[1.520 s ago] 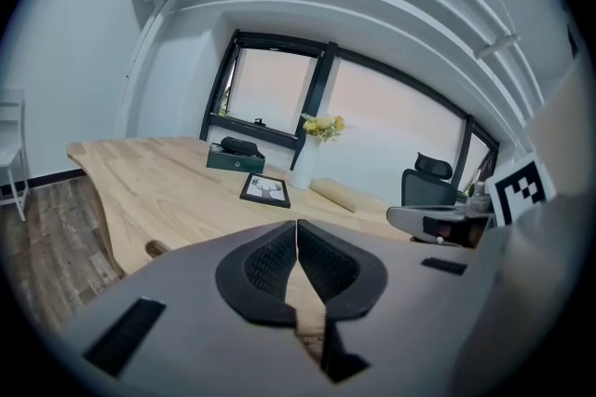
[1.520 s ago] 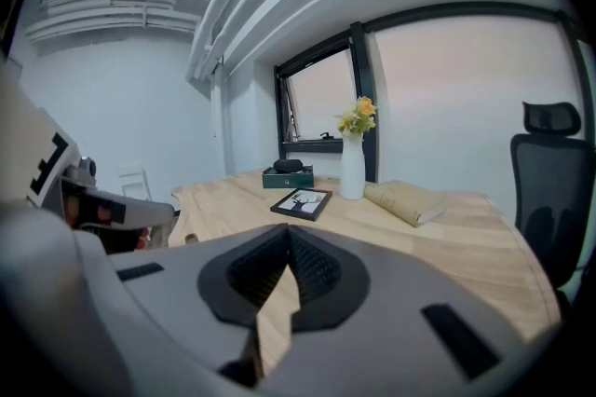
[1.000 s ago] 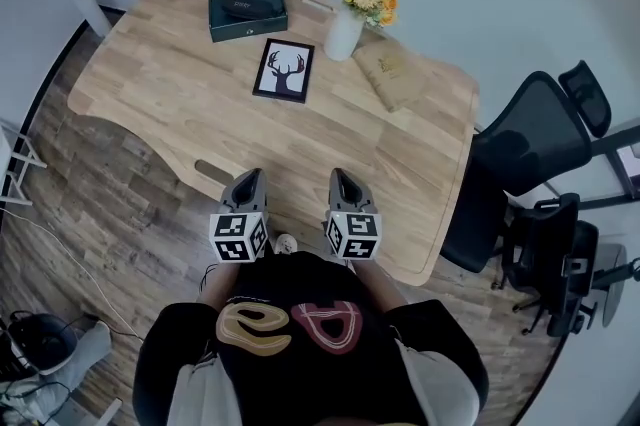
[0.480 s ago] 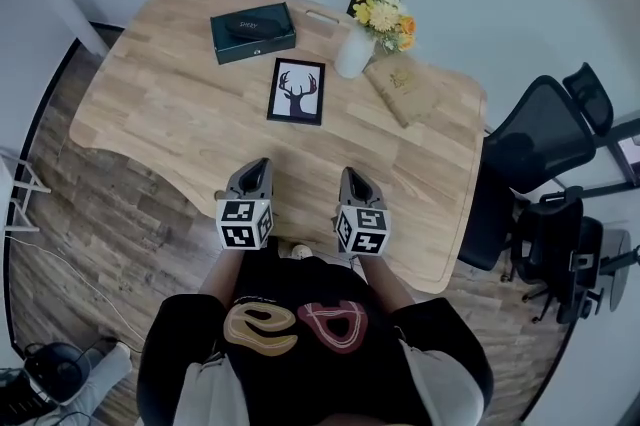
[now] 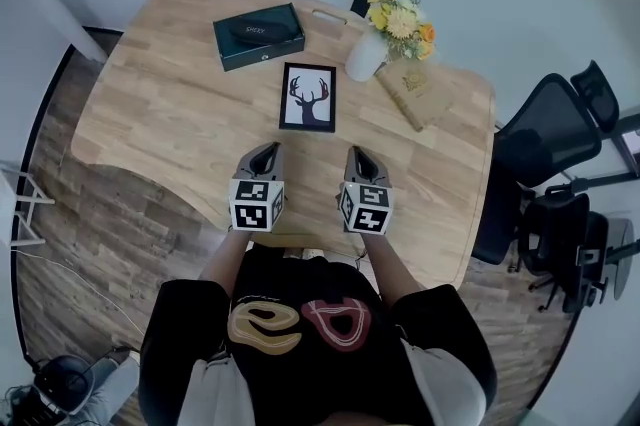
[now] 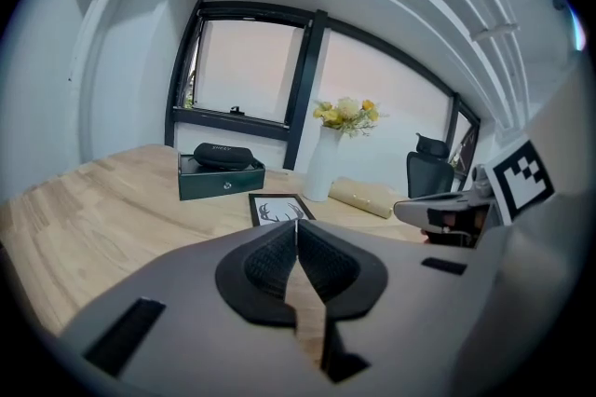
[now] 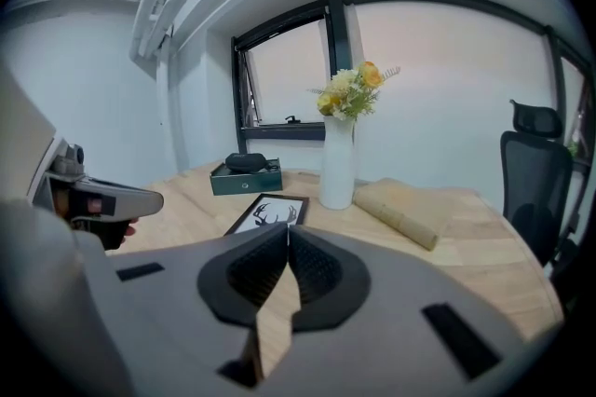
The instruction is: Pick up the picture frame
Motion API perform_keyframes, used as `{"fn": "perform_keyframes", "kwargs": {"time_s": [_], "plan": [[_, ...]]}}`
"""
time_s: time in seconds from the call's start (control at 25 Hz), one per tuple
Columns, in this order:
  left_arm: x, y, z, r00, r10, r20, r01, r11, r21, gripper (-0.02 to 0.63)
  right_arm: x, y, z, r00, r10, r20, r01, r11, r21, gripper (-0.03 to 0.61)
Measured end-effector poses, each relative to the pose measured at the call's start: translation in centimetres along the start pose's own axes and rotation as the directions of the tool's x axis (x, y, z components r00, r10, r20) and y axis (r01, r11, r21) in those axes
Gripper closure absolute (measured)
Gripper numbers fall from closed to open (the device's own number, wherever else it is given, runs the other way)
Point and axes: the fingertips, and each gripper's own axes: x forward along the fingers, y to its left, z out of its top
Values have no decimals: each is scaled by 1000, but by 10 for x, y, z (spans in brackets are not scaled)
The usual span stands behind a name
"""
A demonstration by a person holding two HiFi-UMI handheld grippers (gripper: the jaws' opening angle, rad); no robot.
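Observation:
A black picture frame (image 5: 308, 98) with a deer-head print lies flat on the wooden table (image 5: 160, 104), also seen as the picture frame (image 6: 277, 209) and the picture frame (image 7: 268, 213) in the two gripper views. My left gripper (image 5: 268, 152) hovers over the table's near part, just short of the frame's near left corner, shut and empty. My right gripper (image 5: 362, 157) is beside it, short of the frame's near right, also shut with nothing held. Both jaws pairs (image 6: 296, 224) (image 7: 286, 228) meet tip to tip.
A dark green box (image 5: 258, 36) with a black case on it sits behind the frame. A white vase of flowers (image 5: 368, 54) and a tan book (image 5: 414, 92) stand at the frame's right. Black office chairs (image 5: 545, 144) flank the table's right side.
Both grippers have moved forward over the table's near edge toward the frame, which now lies closer to their tips. Both stay shut.

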Motion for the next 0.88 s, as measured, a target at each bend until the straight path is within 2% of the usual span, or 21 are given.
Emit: {"fn": "perform_keyframes", "kwargs": {"time_s": [0.2, 0.64, 0.8, 0.88], "plan": [[21, 21, 7, 999, 24, -26, -23, 1000, 11, 595, 27, -1, 7, 1000, -24, -13, 24, 1000, -7, 562], [77, 54, 29, 999, 21, -32, -23, 998, -63, 593, 99, -5, 27, 999, -8, -49, 9, 1000, 8, 496], [99, 64, 29, 997, 21, -76, -26, 997, -67, 591, 121, -9, 31, 998, 0, -57, 4, 998, 65, 494], [111, 67, 27, 995, 17, -102, -25, 997, -78, 560, 133, -11, 33, 998, 1, -67, 3, 998, 59, 492]]}}
